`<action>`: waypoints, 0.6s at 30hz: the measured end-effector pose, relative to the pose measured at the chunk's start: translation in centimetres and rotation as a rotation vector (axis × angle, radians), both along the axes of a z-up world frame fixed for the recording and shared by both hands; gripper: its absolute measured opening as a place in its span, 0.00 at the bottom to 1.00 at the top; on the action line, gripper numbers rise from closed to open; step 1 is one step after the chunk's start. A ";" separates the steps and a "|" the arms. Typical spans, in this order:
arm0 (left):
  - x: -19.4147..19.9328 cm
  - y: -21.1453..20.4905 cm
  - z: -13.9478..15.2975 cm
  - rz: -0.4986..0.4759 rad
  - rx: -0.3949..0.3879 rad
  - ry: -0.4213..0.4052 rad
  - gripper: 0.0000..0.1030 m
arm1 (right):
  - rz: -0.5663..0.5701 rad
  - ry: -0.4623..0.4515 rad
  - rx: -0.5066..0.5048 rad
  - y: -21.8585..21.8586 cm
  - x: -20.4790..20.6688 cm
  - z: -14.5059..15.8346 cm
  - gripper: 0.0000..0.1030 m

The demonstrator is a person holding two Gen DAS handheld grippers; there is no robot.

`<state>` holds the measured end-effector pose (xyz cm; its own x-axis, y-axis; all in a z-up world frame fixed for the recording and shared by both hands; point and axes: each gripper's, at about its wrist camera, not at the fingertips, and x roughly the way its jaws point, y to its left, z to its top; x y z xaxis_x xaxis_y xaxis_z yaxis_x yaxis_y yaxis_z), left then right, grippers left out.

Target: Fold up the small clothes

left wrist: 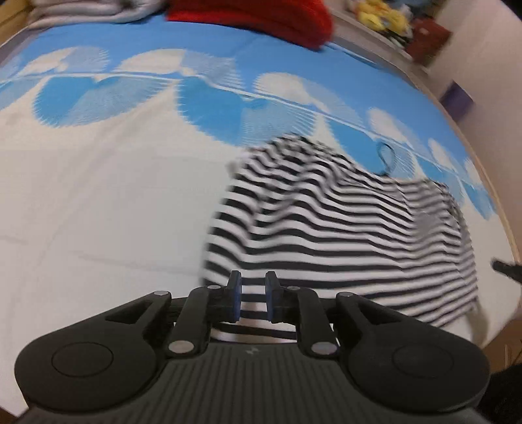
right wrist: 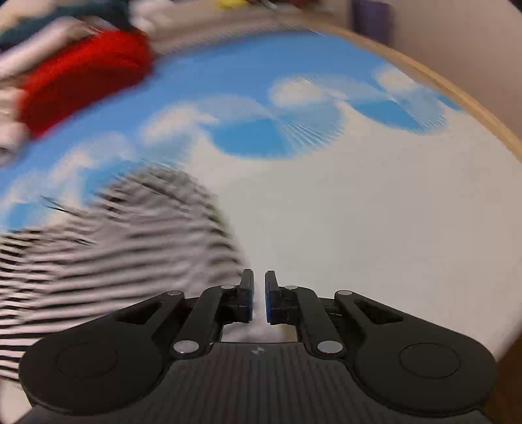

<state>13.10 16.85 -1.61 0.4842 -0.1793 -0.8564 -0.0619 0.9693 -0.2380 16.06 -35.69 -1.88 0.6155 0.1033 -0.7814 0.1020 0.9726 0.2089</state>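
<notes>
While the left wrist view is blurred, it shows the left hand-held gripper [left wrist: 253, 298] with its blue pads close together and the near hem of the striped garment [left wrist: 342, 225] between them; whether the pads press on the cloth I cannot tell. The black-and-white garment lies rumpled on the blue-and-white cloud-patterned surface [left wrist: 98, 195], right of centre. A red cloth [left wrist: 257, 19] sits at the far edge. In the right wrist view, the right hand-held gripper [right wrist: 259, 296] has its pads nearly clenched, a narrow gap left, with something pale between them that I cannot make out. The garment lies smeared to its left, and the red cloth sits far left.
</notes>
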 end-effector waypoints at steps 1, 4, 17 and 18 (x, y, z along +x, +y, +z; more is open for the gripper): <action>0.1 -1.2 -0.2 -0.033 0.011 0.007 0.16 | 0.051 0.007 0.079 0.3 0.1 -0.1 0.18; 0.6 -4.4 -0.8 -0.118 0.044 0.033 0.17 | 0.165 0.112 0.221 1.8 0.7 -1.9 0.22; 2.6 -6.3 -2.8 -0.081 0.177 0.030 0.32 | 0.138 0.085 0.083 2.8 2.7 -1.7 0.27; 2.8 -6.5 -2.8 -0.071 0.172 0.025 0.32 | 0.139 0.118 0.071 3.1 3.2 -2.3 0.27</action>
<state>15.92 10.35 -4.38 0.4541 -0.0623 -0.8888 0.0042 0.9977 -0.0678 19.27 -32.60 -4.17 0.4955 0.2386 -0.8352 -0.0046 0.9622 0.2722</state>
